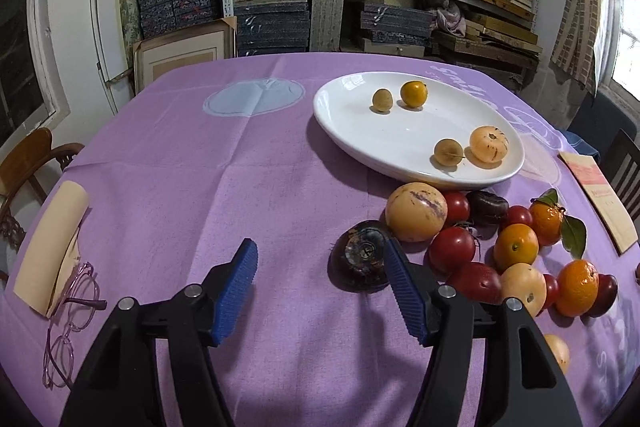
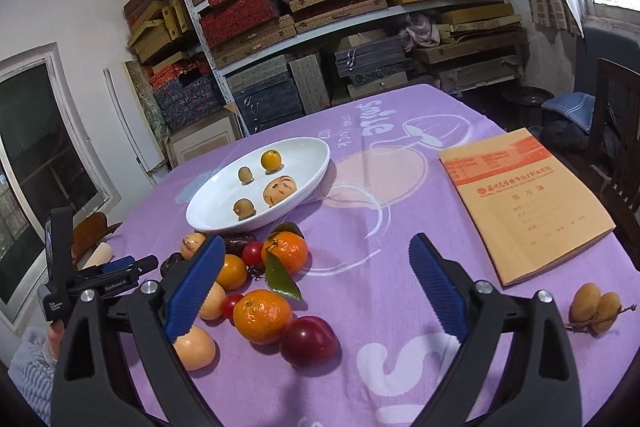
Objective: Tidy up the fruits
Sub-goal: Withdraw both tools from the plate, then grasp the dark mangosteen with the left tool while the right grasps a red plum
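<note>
A white oval plate (image 1: 336,107) (image 2: 308,155) on the purple cloth holds several small fruits. In front of it lies a loose pile: a pale striped melon (image 1: 416,211), red tomatoes (image 1: 452,249), mandarins (image 2: 262,315) and a red plum (image 2: 308,341). My left gripper (image 1: 320,245) is open, and a dark purple fruit (image 1: 358,261) sits just ahead of its right finger, not pinched. My right gripper (image 2: 316,243) is open wide above the cloth, with the mandarin and plum below its left finger and nothing between the pads.
An orange notebook (image 2: 524,207) lies to the right, with a pair of brown fruits on a stem (image 2: 592,307) near it. Pink glasses (image 1: 72,323) and a curled cream sheet (image 1: 52,239) lie at the left edge. Chairs and shelves of boxes surround the table.
</note>
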A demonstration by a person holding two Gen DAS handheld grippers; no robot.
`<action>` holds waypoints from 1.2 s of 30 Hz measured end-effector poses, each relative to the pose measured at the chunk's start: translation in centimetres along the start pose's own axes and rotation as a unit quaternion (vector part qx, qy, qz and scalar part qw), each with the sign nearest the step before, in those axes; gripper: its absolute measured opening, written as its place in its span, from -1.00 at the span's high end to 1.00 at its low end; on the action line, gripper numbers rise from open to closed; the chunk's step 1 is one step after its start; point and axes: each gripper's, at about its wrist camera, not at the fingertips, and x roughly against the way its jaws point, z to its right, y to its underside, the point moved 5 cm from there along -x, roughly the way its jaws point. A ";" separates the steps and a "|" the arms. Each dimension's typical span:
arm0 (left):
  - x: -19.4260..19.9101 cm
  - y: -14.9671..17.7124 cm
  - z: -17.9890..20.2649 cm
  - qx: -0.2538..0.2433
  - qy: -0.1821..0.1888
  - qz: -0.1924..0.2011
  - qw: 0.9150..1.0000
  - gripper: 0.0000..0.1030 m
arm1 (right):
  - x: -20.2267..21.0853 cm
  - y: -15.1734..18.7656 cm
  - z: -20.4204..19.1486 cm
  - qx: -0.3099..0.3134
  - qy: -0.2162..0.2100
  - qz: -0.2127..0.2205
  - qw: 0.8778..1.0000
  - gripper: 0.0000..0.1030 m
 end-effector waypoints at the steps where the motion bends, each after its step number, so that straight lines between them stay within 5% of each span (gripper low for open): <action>1: -0.2 -0.1 0.4 -0.006 0.000 -0.001 1.000 -0.31 | 0.0 0.0 0.0 0.001 0.000 0.000 1.000 -0.77; 23: -4.8 -0.2 0.9 0.005 0.036 -0.073 0.997 -0.32 | -1.0 0.3 0.5 -0.019 -0.003 -0.018 1.000 -0.85; 30: -4.4 -0.1 0.8 0.004 0.041 -0.065 0.997 0.10 | -1.1 0.3 0.6 -0.020 -0.001 -0.019 1.000 -0.85; 36: -3.6 0.5 -0.3 0.011 0.031 -0.066 0.997 0.12 | -1.7 0.6 0.6 -0.015 -0.003 -0.036 0.999 -0.85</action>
